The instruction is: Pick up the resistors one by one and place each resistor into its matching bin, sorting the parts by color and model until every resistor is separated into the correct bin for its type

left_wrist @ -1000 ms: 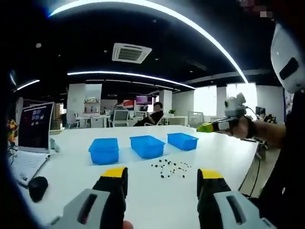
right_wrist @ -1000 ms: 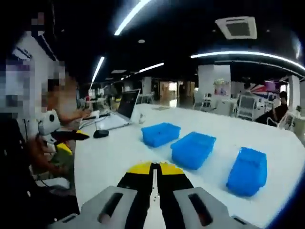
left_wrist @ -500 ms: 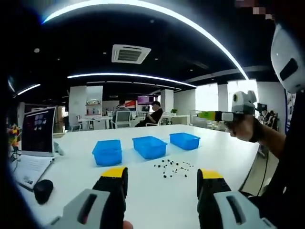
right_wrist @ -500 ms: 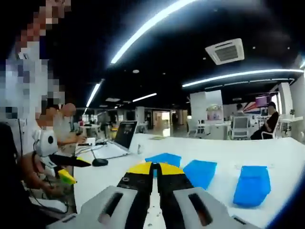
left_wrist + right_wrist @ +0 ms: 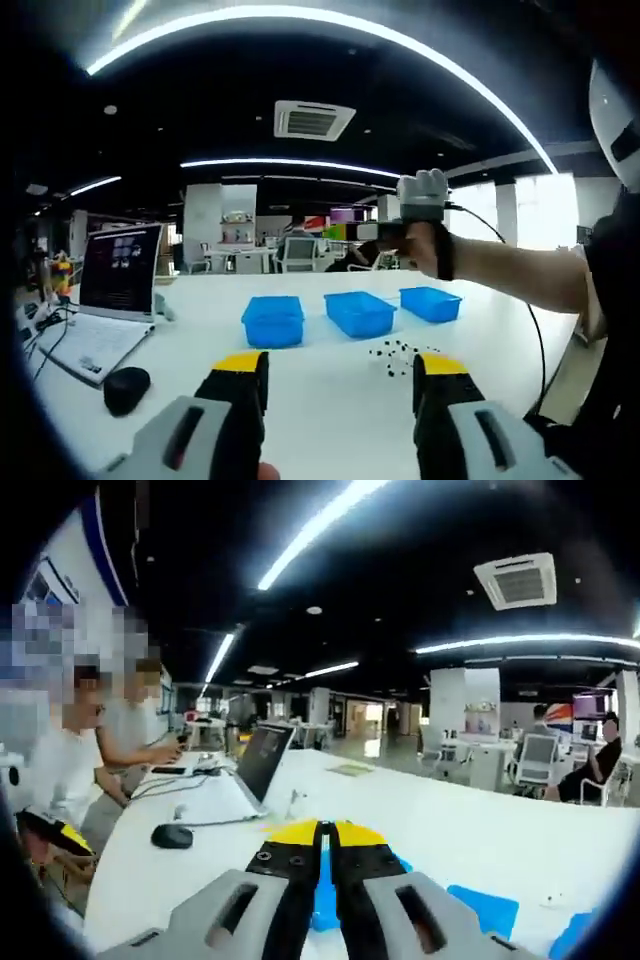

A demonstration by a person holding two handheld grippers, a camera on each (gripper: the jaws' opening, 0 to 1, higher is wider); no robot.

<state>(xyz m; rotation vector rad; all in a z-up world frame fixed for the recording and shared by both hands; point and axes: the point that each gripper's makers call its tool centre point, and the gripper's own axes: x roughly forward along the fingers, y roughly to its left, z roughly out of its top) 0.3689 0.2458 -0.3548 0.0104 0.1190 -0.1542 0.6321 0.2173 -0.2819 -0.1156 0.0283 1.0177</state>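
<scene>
Several small dark resistors (image 5: 400, 355) lie loose on the white table (image 5: 320, 360) in the left gripper view. Behind them three blue bins stand in a row: left bin (image 5: 273, 320), middle bin (image 5: 360, 313), right bin (image 5: 431, 303). My left gripper (image 5: 340, 366) is open and bare, back from the table's near part. A hand holds my right gripper (image 5: 392, 230) in the air above the bins. In the right gripper view my right gripper (image 5: 322, 832) is shut with nothing showing between its yellow tips. Parts of a blue bin (image 5: 485, 908) show below it.
An open laptop (image 5: 115, 290) and a black mouse (image 5: 127, 388) sit at the table's left end; the right gripper view shows the same laptop (image 5: 255, 765) and mouse (image 5: 172, 836). People sit at a desk (image 5: 175, 770) on the left. Office chairs and desks stand farther back.
The hand has lifted my right gripper and swung it over the bins; its view has turned towards the laptop. The left gripper view has shifted. Both jaw states are unchanged.
</scene>
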